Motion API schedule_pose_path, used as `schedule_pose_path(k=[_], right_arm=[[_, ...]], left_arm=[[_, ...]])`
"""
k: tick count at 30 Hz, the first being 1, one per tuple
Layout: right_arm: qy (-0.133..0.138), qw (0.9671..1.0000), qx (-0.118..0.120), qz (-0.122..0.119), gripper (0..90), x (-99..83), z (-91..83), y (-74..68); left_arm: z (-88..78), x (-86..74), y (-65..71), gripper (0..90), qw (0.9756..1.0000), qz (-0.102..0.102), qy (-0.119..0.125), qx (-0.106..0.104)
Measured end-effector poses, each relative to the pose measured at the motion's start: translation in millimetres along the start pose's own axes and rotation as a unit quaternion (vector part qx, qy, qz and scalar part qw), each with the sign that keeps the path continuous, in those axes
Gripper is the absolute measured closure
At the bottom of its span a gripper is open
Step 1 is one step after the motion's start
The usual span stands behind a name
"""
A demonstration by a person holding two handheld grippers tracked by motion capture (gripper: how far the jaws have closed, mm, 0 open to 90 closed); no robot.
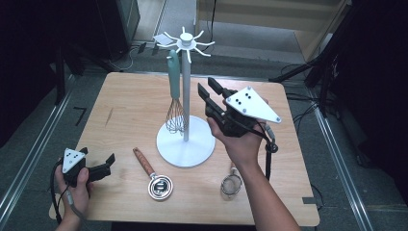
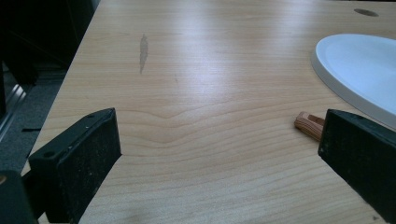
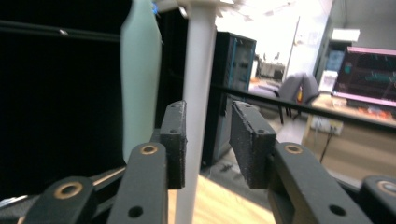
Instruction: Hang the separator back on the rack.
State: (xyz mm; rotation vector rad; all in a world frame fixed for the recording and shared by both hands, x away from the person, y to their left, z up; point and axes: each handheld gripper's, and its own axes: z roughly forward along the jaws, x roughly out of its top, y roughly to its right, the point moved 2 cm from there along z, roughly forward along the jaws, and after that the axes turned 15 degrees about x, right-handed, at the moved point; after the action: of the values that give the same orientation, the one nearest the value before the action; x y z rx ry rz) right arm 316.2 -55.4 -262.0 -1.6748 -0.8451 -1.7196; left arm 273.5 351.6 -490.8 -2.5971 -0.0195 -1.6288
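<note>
A white utensil stand [image 1: 185, 144] with a tall pole and hooked top rises mid-table. From one hook hangs a whisk [image 1: 175, 103] with a pale green handle. My right gripper [image 1: 207, 86] hovers just right of the pole, held up in a hand, its jaws partly open and empty. In the right gripper view, the right gripper [image 3: 208, 121] faces the pole [image 3: 198, 56], with the green handle [image 3: 140, 84] to its left. My left gripper [image 1: 98, 156] rests low at the near left of the table. The left gripper [image 2: 219, 140] is wide open over bare wood.
A metal scoop with a wooden handle [image 1: 154, 175] lies in front of the stand base; the tip of its handle [image 2: 309, 125] shows by the left gripper's right jaw. A small mesh strainer [image 1: 231, 185] lies under the right forearm. The stand base [image 2: 359, 70] is at the right.
</note>
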Motion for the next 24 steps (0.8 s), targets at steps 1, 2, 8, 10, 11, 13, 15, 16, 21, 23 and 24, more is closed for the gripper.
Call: schedule_pose_path(k=[1,2,8,10,11,13,15,16,21,23,24], right_arm=[[-0.004,1.0,-0.003,0.005,67.0,-3.1,-0.2,1.1],[-0.009,0.9999,-0.005,0.007,67.1,-6.3,-0.3,1.9],[-0.037,0.9993,-0.005,0.007,63.8,-22.9,-0.8,2.1],[-0.043,0.999,0.0,0.011,63.0,-29.5,-1.8,2.0],[-0.045,0.9989,-0.001,0.012,62.5,-32.3,-2.3,2.4],[-0.049,0.9986,0.0,0.02,60.9,-37.9,-3.8,2.6],[-0.055,0.9981,0.0,0.029,59.9,-43.1,-4.9,4.0],[-0.057,0.9979,-0.001,0.032,59.9,-46.0,-5.7,4.6],[-0.071,0.9966,-0.007,0.043,59.4,-58.6,-8.7,7.0],[-0.075,0.9961,-0.009,0.046,58.7,-63.3,-10.3,8.5],[-0.077,0.9959,-0.01,0.048,58.6,-65.7,-11.0,9.1]], left_arm=[[-0.1,0.0,0.0,0.0,1.0,-0.001,0.0,0.0],[0.0,0.0,-0.1,0.0,1.0,-0.001,0.0,0.0],[-0.1,0.0,0.0,0.0,1.0,-0.001,0.0,0.0],[-0.1,0.0,-0.1,0.0,1.0,-0.001,-0.001,0.0],[0.0,0.0,0.0,0.0,1.0,-0.001,-0.001,0.0],[0.0,0.0,0.0,0.0,1.0,0.0,0.0,0.0],[0.0,0.0,0.1,0.0,1.0,0.0,0.0,0.0],[-0.2,0.0,0.0,0.0,1.0,0.001,-0.001,0.0],[-0.1,0.0,0.1,0.0,1.0,0.001,-0.001,0.0],[-0.2,0.0,0.1,0.0,1.0,0.001,-0.001,0.0],[-0.2,0.0,0.1,0.0,1.0,0.001,-0.001,0.0]])
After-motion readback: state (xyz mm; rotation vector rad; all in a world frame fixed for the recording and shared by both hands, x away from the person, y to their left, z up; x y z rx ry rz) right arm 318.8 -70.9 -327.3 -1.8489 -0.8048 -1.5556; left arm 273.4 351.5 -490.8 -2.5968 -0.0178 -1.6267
